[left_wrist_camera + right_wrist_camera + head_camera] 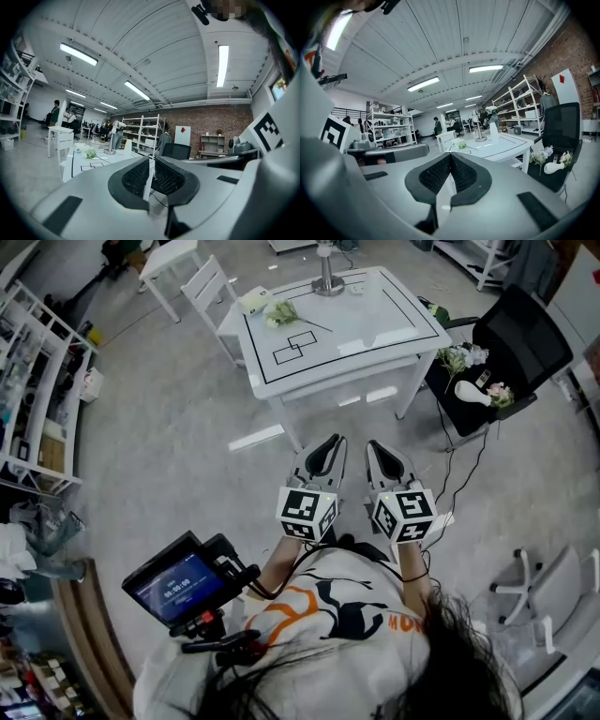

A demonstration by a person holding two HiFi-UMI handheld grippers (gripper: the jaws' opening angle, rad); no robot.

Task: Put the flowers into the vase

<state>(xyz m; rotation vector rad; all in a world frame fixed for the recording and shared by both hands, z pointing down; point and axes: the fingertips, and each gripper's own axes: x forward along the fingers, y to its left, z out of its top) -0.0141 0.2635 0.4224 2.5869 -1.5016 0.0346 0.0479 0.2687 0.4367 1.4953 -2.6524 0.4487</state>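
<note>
Task start, seemingly: left tongs (329, 441) and right tongs (376, 445) were clenched empty, needing an approach to flowers (280, 312) on the surface (375, 326) at eleven o'clock.

Left gripper (324, 457) and right gripper (383, 461) sit side by side at waist level — both closed, empty, pointing forward.

Left gripper (329, 441) and right gripper (378, 445) were held side by side, jaws together, short of white table (375, 326). Flowers (280, 312) were seen on it, vase (470, 392) on black chair (525, 341).
</note>
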